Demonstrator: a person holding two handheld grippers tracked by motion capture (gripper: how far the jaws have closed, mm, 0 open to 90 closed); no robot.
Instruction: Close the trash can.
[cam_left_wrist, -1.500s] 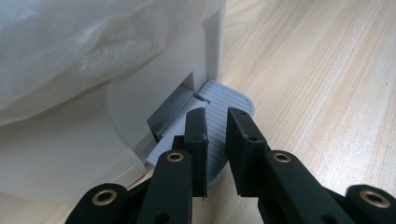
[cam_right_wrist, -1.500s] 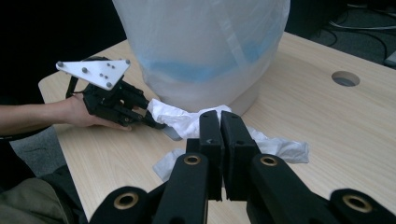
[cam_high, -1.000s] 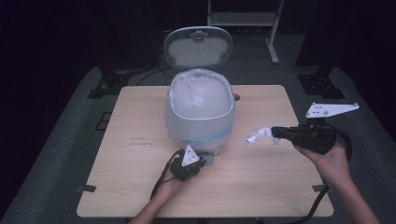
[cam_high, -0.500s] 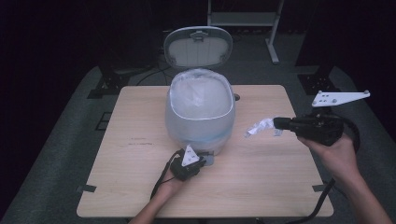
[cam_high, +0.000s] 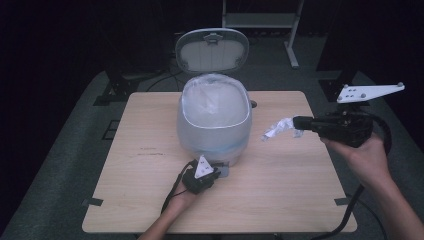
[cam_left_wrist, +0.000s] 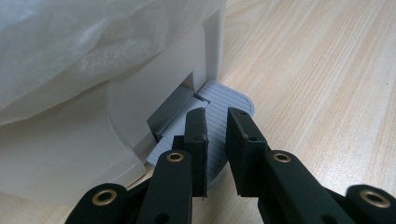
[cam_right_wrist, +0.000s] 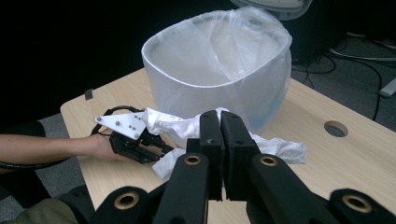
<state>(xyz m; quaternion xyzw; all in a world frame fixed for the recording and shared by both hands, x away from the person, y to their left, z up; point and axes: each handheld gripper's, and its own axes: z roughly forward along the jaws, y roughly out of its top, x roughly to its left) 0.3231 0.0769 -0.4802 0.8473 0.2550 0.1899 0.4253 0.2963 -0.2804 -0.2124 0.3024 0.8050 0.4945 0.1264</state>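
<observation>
White bin (cam_high: 214, 120) with open lid (cam_high: 212, 50) stands on the table (cam_high: 125, 165). Left gripper (cam_left_wrist: 215, 122), jaws narrowly apart, presses the grey pedal (cam_left_wrist: 229, 100). Right gripper (cam_high: 296, 123) clamps crumpled paper (cam_high: 276, 128) beside the bin.

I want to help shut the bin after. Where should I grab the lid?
Probably the lid's top rim, from the front. It stands open and upright behind the bin, hinged at the bottom, so the upper edge is free and swings down forward.
</observation>
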